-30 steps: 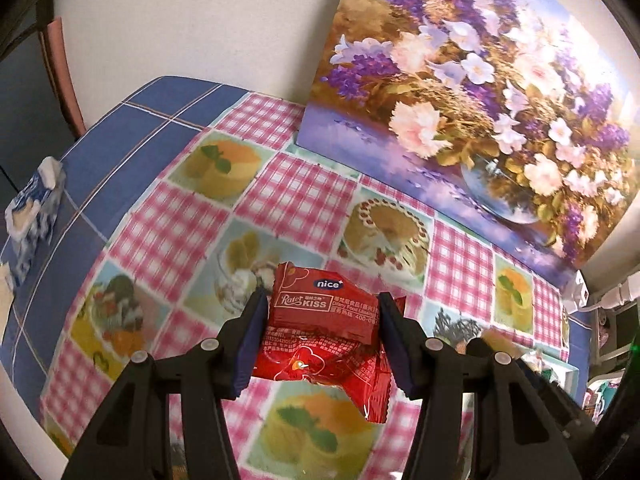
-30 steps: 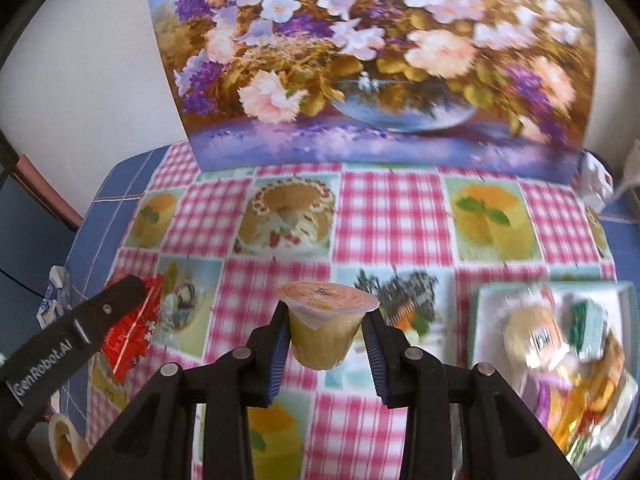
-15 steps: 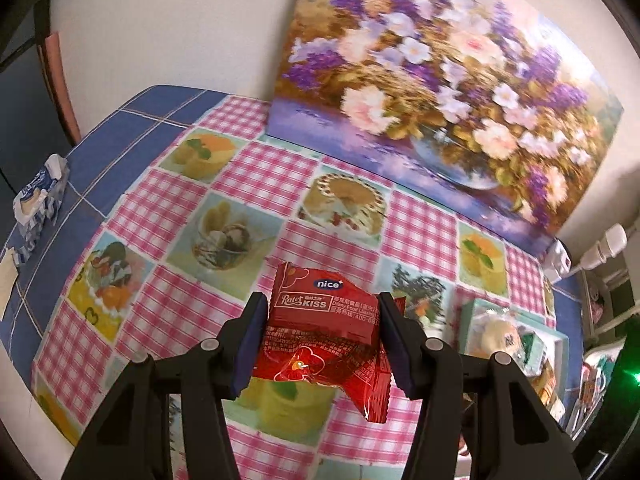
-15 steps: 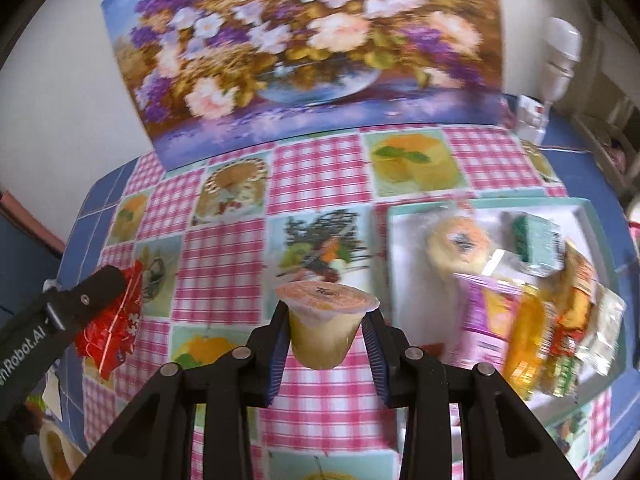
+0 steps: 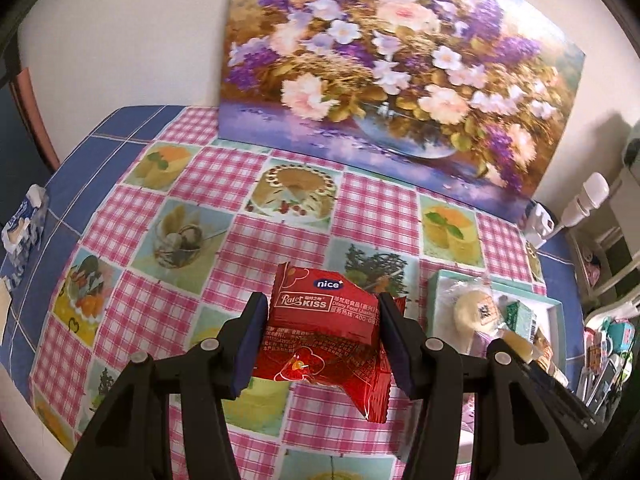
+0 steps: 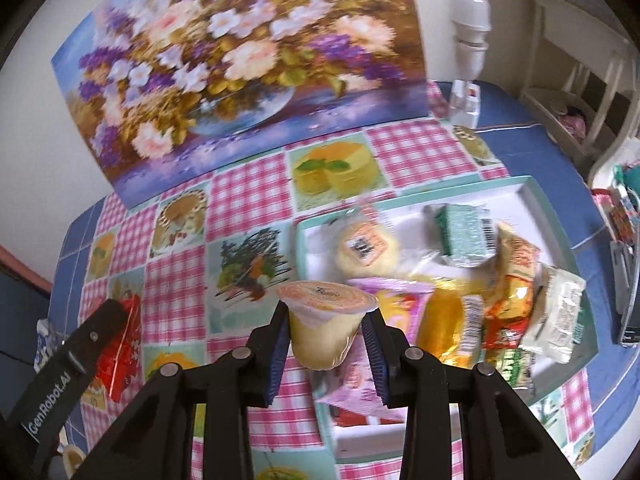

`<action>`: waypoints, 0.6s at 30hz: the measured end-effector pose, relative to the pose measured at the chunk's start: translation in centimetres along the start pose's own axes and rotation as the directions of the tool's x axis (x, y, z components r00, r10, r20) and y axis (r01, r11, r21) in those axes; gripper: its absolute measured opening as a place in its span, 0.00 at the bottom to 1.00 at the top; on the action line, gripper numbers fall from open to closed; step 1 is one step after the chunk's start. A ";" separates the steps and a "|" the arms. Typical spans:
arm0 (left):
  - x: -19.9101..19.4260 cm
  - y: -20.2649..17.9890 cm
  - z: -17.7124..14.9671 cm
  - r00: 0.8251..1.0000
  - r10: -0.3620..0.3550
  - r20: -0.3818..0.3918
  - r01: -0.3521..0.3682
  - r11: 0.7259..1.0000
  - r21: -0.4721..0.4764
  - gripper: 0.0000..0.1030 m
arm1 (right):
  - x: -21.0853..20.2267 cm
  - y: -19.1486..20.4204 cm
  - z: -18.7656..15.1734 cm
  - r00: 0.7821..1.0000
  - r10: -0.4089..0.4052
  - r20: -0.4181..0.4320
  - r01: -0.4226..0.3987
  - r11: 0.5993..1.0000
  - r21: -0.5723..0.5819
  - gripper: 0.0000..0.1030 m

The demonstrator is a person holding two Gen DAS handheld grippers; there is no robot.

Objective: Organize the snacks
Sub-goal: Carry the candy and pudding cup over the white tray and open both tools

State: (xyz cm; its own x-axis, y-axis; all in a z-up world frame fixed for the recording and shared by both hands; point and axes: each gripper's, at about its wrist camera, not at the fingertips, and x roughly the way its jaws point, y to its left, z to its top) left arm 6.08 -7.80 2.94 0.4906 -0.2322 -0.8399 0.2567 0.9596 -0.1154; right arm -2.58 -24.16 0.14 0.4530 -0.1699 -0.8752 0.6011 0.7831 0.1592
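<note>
My left gripper (image 5: 322,344) is shut on a red "nice Kiss" snack packet (image 5: 324,328), held above the checked tablecloth. The same packet (image 6: 120,344) and the left gripper's arm show at the lower left of the right wrist view. A yellow jelly cup (image 6: 324,326) with an orange foil lid is clamped in my right gripper (image 6: 326,344), hanging over the left edge of a white tray with a teal rim (image 6: 532,188). Several wrapped snacks fill that tray, among them a round yellow bun (image 6: 366,250) and a green packet (image 6: 464,230). The tray (image 5: 556,306) lies right of the left gripper.
A large flower painting (image 5: 384,76) leans on the wall at the table's back. A white plug and lamp base (image 6: 466,96) stand at the back right. A blue-white tissue pack (image 5: 24,232) lies at the left table edge. Shelving and clutter (image 6: 616,216) sit beyond the right edge.
Both grippers have moved right across the table with their snacks still held. The tray has come into the left wrist view and lies under the jelly cup in the right wrist view.
</note>
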 end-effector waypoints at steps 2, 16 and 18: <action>-0.2 -0.9 -0.1 1.000 -0.005 0.005 0.005 1.000 0.020 0.56 | -0.3 -1.2 0.3 1.000 -0.015 0.006 0.015 1.000 0.023 0.37; -1.0 -8.0 -1.4 0.992 -0.126 0.014 0.122 0.979 0.163 0.56 | -2.9 -9.5 1.5 0.996 -0.072 0.046 0.063 0.983 0.175 0.37; -0.5 -8.9 -1.7 0.991 -0.135 0.005 0.132 0.974 0.182 0.56 | -2.9 -10.2 1.5 0.996 -0.074 0.043 0.064 0.980 0.187 0.37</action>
State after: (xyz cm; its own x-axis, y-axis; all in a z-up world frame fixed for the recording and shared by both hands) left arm 2.15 -15.98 3.53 0.4555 -0.3607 -0.8139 0.4663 0.8755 -0.1269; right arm -9.00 -32.55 1.74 0.4354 -0.2525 -0.8641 0.7413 0.6452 0.1850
